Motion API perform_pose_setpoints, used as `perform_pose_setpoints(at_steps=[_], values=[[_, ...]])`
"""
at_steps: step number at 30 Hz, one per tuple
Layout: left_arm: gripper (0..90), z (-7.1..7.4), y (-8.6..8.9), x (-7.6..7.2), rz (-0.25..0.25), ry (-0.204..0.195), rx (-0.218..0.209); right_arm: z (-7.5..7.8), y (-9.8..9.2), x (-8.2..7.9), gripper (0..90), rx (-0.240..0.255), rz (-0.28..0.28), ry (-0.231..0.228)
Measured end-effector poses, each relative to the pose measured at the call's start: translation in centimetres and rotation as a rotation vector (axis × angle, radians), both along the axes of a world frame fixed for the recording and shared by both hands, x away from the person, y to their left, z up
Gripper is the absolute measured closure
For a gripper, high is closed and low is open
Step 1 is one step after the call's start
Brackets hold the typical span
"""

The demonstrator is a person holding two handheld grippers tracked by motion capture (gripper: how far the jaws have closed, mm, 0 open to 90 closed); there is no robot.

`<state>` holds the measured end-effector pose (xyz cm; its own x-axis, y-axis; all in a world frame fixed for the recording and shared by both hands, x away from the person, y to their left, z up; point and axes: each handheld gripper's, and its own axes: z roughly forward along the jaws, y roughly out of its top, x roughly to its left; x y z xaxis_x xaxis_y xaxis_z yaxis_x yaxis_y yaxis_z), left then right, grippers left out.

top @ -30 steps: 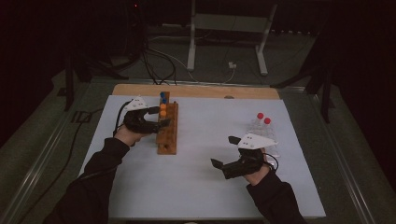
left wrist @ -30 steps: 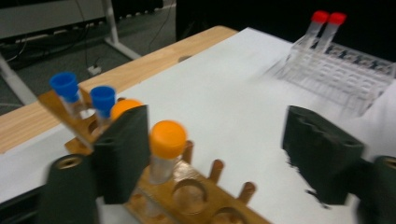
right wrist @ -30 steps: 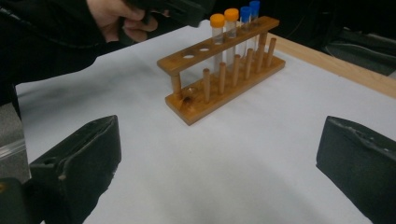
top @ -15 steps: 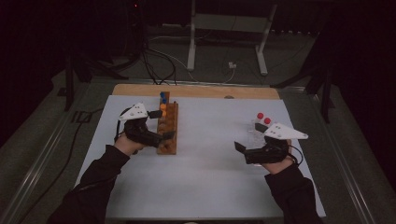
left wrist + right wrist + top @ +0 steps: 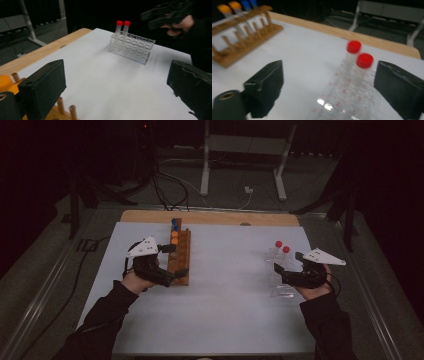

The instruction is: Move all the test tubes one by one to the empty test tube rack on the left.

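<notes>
A wooden rack (image 5: 183, 266) stands left of centre with orange-capped tubes (image 5: 174, 237) and blue-capped tubes (image 5: 174, 223) at its far end. My left gripper (image 5: 175, 261) hovers at the rack's near half. Its jaws have just been opening and now stand wide with nothing between them (image 5: 115, 82). At the right, a clear plastic rack (image 5: 280, 286) holds two red-capped tubes (image 5: 282, 247). My right gripper (image 5: 281, 273) is over that rack's near part. Its jaws have just been closing a little, but they are still apart. The red-capped tubes (image 5: 359, 53) stand ahead between them, untouched.
A white sheet (image 5: 225, 310) covers the table, and a strip of bare wood (image 5: 215, 217) shows at the far edge. Beyond it on the floor are a metal stand (image 5: 240, 150) and cables (image 5: 170, 185). Open sheet lies between the two racks.
The right hand swept right and away from me to the clear rack. The left gripper drew back from the orange-capped tubes towards the wooden rack's near end, its jaws wider.
</notes>
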<state>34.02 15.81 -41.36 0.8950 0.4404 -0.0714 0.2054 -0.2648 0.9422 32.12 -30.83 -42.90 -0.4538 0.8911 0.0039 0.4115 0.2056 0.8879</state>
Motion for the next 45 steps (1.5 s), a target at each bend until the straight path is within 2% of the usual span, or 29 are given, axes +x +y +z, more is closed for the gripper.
perform_pose_setpoints(at_steps=[3,5,8,14,16,25,29,32,45], values=[[2.9,-0.2,-0.2,-0.1,-0.009,0.003,-0.002,-1.0,-0.4,0.9,18.9,-0.014,-0.029,0.031],[3.0,-0.3,-0.3,-0.2,-0.015,0.004,0.002,-1.6,-0.6,1.5,29.7,-0.014,-0.032,0.056],[3.0,-0.4,-0.4,-0.3,-0.022,0.007,0.004,-2.2,-0.9,2.3,38.5,-0.017,-0.051,0.087],[3.0,-0.5,-0.5,-0.4,-0.027,0.012,0.003,-3.0,-1.3,4.0,48.1,-0.023,-0.086,0.13],[3.0,-0.6,-0.4,-0.3,-0.029,0.015,0.0,-3.2,-1.3,4.5,51.8,-0.04,-0.095,0.138],[3.0,-0.6,-0.1,-0.3,-0.026,0.02,-0.004,-3.5,-1.1,5.4,63.3,-0.072,-0.078,0.129],[3.0,-0.6,0.0,-0.3,-0.02,0.024,-0.004,-3.4,-1.1,5.5,73.4,-0.085,-0.086,0.125],[3.0,-0.6,0.0,-0.2,-0.019,0.028,-0.007,-3.2,-1.2,5.4,74.2,-0.081,-0.086,0.123],[3.1,-0.4,-0.1,-0.3,-0.026,0.028,-0.006,0.4,-1.4,3.8,74.4,-0.069,-0.073,0.043]])
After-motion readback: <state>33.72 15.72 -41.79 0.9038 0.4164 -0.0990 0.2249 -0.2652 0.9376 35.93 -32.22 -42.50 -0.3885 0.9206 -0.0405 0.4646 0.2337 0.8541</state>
